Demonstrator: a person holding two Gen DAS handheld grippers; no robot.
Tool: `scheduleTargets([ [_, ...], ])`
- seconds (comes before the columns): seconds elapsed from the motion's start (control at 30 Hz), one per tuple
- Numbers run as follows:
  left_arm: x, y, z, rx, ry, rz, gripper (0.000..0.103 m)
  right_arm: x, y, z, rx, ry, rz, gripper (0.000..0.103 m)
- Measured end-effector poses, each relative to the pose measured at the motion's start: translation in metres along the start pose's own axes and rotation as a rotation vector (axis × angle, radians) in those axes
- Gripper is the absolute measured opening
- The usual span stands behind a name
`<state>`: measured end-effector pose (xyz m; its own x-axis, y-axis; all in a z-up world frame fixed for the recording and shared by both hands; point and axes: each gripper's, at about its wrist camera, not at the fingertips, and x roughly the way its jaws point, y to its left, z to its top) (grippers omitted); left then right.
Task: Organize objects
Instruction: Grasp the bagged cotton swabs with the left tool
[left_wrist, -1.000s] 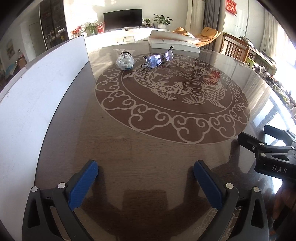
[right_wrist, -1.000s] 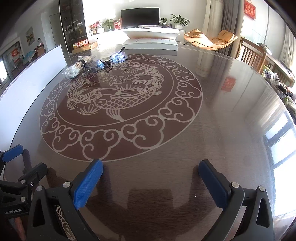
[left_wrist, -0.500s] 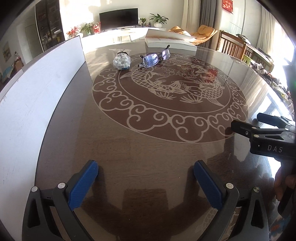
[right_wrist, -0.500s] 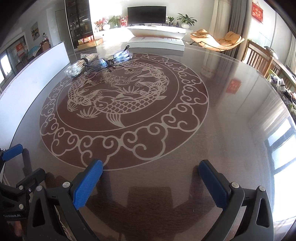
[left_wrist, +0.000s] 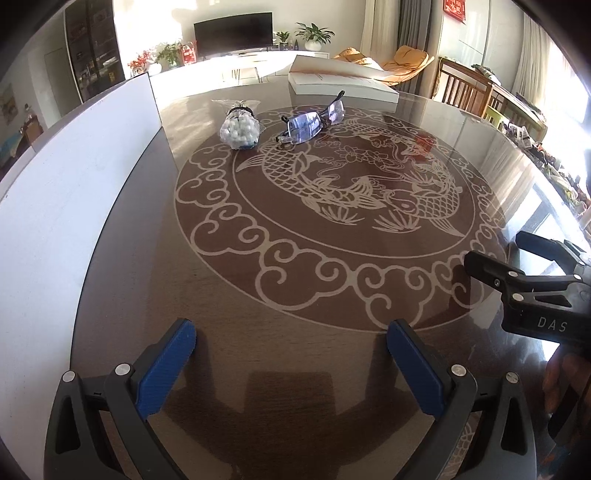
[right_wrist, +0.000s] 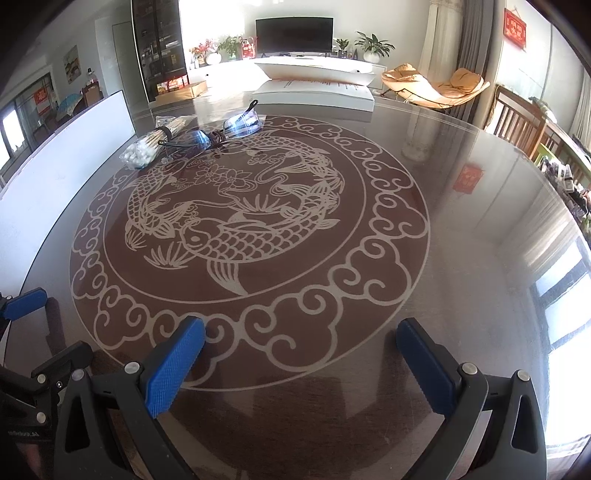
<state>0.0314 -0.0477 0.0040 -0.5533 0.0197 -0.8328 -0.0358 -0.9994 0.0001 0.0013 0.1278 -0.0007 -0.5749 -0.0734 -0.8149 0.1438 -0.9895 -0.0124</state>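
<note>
A pair of glasses (left_wrist: 314, 121) (right_wrist: 225, 129) lies at the far side of the round table, beside a clear bag of cotton swabs (left_wrist: 240, 123) (right_wrist: 155, 146). My left gripper (left_wrist: 291, 336) is open over the near table edge, far from both, with nothing between its blue pads. My right gripper (right_wrist: 301, 334) is likewise open and empty. In the left wrist view the right gripper's black body (left_wrist: 532, 288) shows at the right edge; in the right wrist view a blue pad of the left gripper (right_wrist: 26, 301) shows at the left edge.
The dark glossy table (left_wrist: 147, 258) carries a fish and cloud pattern. An upright white board (left_wrist: 74, 192) (right_wrist: 66, 155) lines its left side. A flat white box (left_wrist: 340, 79) (right_wrist: 314, 86) lies at the far edge. Wooden chairs (right_wrist: 524, 122) stand to the right.
Both grippers have moved forward a little over the table, so the glasses and the swab bag look closer. Both stay open and empty.
</note>
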Motion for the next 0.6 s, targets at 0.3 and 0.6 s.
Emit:
scheduleTargets([
  [0.3, 0.026, 0.031, 0.055, -0.105, -0.021, -0.040, 0.103, 0.000, 0.000, 0.000, 0.000, 0.000, 0.000, 0.103],
  [0.6, 0.067, 0.077, 0.162, -0.233, -0.073, -0.018, 0.098, 0.000, 0.000, 0.000, 0.001, 0.000, -0.001, 0.103],
])
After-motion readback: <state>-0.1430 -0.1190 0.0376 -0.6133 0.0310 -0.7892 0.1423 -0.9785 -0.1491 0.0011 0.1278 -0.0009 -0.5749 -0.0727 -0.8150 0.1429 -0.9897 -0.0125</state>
